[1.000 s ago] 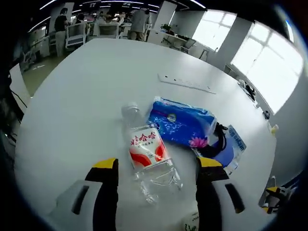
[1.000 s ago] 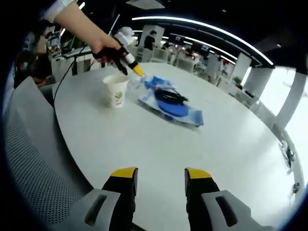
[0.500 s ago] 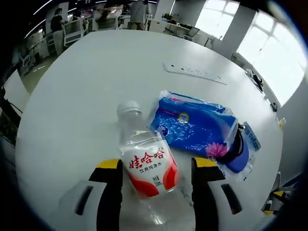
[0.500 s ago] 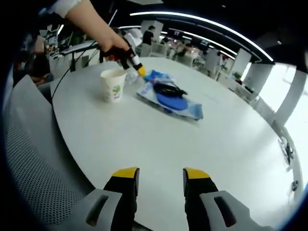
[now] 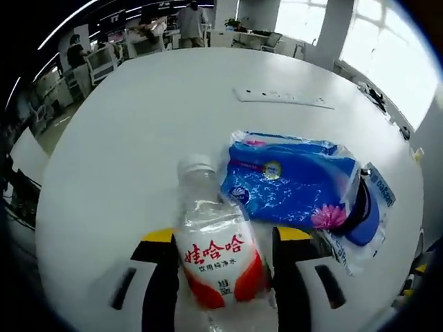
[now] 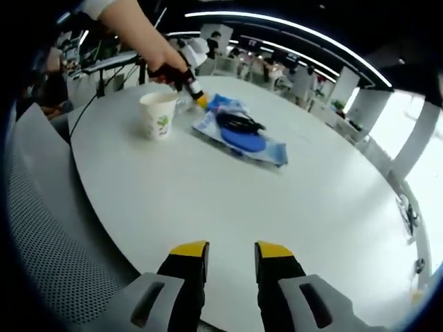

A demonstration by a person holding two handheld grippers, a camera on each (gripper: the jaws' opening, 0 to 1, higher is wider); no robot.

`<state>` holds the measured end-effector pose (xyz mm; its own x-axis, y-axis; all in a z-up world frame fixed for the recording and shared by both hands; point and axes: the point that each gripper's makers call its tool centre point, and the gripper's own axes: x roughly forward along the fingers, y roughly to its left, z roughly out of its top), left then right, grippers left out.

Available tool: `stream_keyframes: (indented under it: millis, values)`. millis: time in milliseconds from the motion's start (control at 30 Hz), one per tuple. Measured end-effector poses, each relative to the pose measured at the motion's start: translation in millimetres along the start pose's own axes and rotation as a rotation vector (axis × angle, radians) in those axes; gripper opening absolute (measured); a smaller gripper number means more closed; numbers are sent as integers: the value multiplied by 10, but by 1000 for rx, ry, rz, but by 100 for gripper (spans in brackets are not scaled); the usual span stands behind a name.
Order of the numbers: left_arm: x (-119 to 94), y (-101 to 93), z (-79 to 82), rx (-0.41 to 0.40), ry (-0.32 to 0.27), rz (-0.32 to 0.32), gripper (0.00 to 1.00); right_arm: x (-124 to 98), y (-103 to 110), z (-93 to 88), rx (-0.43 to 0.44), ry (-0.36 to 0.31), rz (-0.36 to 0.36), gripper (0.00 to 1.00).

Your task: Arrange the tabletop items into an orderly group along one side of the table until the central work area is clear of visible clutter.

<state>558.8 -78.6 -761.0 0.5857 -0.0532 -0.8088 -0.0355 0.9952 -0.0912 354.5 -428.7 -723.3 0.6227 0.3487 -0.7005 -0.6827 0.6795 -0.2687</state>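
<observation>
A clear water bottle with a red and white label lies on the white round table, cap pointing away. My left gripper has its yellow-tipped jaws against both sides of the label. To its right lie a blue tissue pack and a blue pouch with a black cable. From the right gripper view, a hand holds the left gripper beside a paper cup, with the pouch behind it. My right gripper hovers over the table's near edge, with its jaws a little apart and nothing between them.
A white power strip lies flat on the far side of the table. A grey mesh chair stands close at the left of the right gripper view. Office desks, chairs and people are in the background.
My left gripper has pushed forward so the bottle now sits deep between its jaws, which have drawn in onto it. The right gripper's jaws have narrowed and that view has shifted slightly.
</observation>
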Motion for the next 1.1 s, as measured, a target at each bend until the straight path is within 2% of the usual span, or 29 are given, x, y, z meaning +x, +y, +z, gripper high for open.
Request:
stream_keyframes:
  millis: [33, 67, 100, 133, 167, 200, 300, 367, 400, 500, 600, 733, 800, 867, 1000, 1100]
  values:
    - [11, -5, 103, 31, -57, -28, 44, -2, -7, -5, 0, 2, -3, 23]
    - [-48, -1, 8, -7, -13, -16, 44, -7, -17, -6, 0, 2, -8, 22]
    - [-71, -8, -7, -13, -10, -18, 43, -10, -22, -4, 1, 0, -11, 22]
    - [-93, -3, -16, -16, -10, -20, 42, -13, -27, -4, 0, -1, -13, 22]
    - [-134, -15, -6, -54, -27, -28, 41, -14, -28, -4, 0, -1, -14, 22]
    - [-160, -11, -36, -86, -17, -31, 41, -14, -28, -3, -2, -2, -15, 22]
    - [-254, 56, -109, -111, -23, -25, 40, -15, -23, 6, -5, -5, -13, 21]
    - [-393, 70, -139, -123, -49, -29, 39, -12, -20, 8, -8, -3, -11, 21]
    - [-465, 64, -111, -117, -87, -38, 38, -8, -21, 1, -8, 0, -10, 21]
    - [-680, 74, -168, -97, -117, -49, 38, -10, -30, 0, -7, 0, -14, 20]
    - [-928, 102, -157, -108, -174, -59, 37, -6, -11, 8, -11, -4, -6, 21]
    - [-1273, 169, -101, -70, -261, -43, 37, -4, 13, 35, -29, -16, 2, 21]
    - [-1411, 215, -68, -80, -295, -41, 37, -6, 8, 55, -24, -27, 0, 21]
    - [-1516, 235, 1, -70, -336, -56, 38, -5, 15, 59, -22, -28, 3, 22]
    - [-1638, 285, 73, 6, -356, -31, 39, -12, 16, 74, -29, -39, 0, 22]
    - [-1681, 320, 94, 2, -365, -28, 39, -18, -2, 75, -25, -44, -7, 22]
